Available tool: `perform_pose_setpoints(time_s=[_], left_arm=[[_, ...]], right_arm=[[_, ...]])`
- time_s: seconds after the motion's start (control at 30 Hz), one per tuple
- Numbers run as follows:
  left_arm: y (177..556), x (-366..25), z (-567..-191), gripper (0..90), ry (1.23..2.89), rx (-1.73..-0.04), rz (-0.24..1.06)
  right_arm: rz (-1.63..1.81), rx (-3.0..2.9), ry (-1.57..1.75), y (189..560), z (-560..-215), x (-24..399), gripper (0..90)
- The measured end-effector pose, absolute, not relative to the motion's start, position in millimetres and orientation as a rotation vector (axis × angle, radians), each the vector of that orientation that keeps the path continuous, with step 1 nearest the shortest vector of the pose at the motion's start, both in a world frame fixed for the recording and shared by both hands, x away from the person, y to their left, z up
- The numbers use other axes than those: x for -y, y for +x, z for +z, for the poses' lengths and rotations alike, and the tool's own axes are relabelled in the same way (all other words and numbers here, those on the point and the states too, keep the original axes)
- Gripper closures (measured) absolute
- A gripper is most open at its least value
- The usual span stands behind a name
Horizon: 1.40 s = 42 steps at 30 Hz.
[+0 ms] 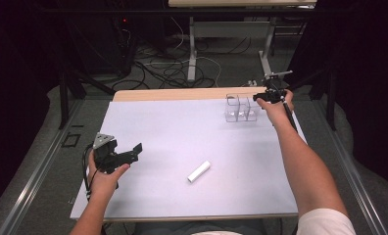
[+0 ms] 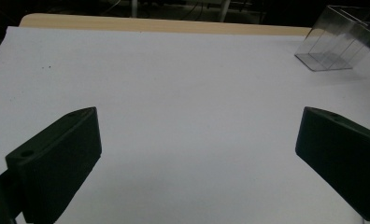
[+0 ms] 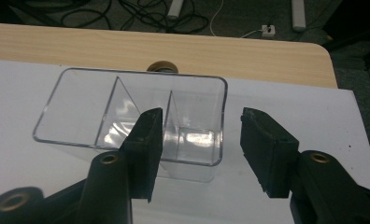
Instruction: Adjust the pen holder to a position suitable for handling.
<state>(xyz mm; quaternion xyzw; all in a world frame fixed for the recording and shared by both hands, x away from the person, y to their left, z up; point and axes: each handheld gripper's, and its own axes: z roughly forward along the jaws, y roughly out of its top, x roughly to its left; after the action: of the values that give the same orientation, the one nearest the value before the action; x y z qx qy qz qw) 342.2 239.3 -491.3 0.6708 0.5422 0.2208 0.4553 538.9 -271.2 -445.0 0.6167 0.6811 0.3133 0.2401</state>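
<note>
Working over one white sheet (image 1: pixel 182 132) on the table. One clear three-slot box (image 1: pixel 241 108) sits far right, and my right gripper (image 3: pixel 202 140) is on it: jaws half open, one inside the end slot, one outside the end wall, not squeezing yet. I'd keep the wall centered between the pads and close slowly so the box doesn't skid or tip. Left gripper (image 1: pixel 133 149) hangs near left, wide open, empty. One white tube (image 1: pixel 199 172) lies near the middle.

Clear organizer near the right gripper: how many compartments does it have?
3, in a row in the clear organizer: a wide one at the view's left, a middle one, and one at right, astride the right gripper's near finger.
</note>
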Motion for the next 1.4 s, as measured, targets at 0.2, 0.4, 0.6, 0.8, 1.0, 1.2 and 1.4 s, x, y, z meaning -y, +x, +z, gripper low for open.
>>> perform_pose_setpoints(time_s=[0.2, 0.4, 0.6, 0.8, 1.0, 1.2, 1.4], left_arm=[[342, -240, -492, 0.2, 1.65, -1.339, 0.546], [343, -240, -492, 0.2, 1.655, -1.339, 0.542], [343, -240, -493, 0.2, 1.655, -1.34, 0.541], [343, -240, -493, 0.3, 1.654, -1.341, 0.54], [343, -240, -493, 0.3, 1.658, -1.341, 0.536], [343, -239, -494, 0.3, 1.663, -1.339, 0.531], [343, -238, -494, 0.3, 1.665, -1.337, 0.531]], right_arm=[[0.835, -1.852, 1.743, 547, -454, 274, 54.2], [0.809, -1.862, 1.775, 554, -463, 276, 58.4], [0.768, -1.879, 1.784, 560, -471, 278, 64.4], [0.727, -1.88, 1.796, 562, -475, 280, 70.8], [0.712, -1.887, 1.799, 562, -478, 278, 80.0], [0.685, -1.872, 1.791, 562, -478, 271, 87.1], [0.678, -1.842, 1.821, 561, -477, 270, 89.0]])
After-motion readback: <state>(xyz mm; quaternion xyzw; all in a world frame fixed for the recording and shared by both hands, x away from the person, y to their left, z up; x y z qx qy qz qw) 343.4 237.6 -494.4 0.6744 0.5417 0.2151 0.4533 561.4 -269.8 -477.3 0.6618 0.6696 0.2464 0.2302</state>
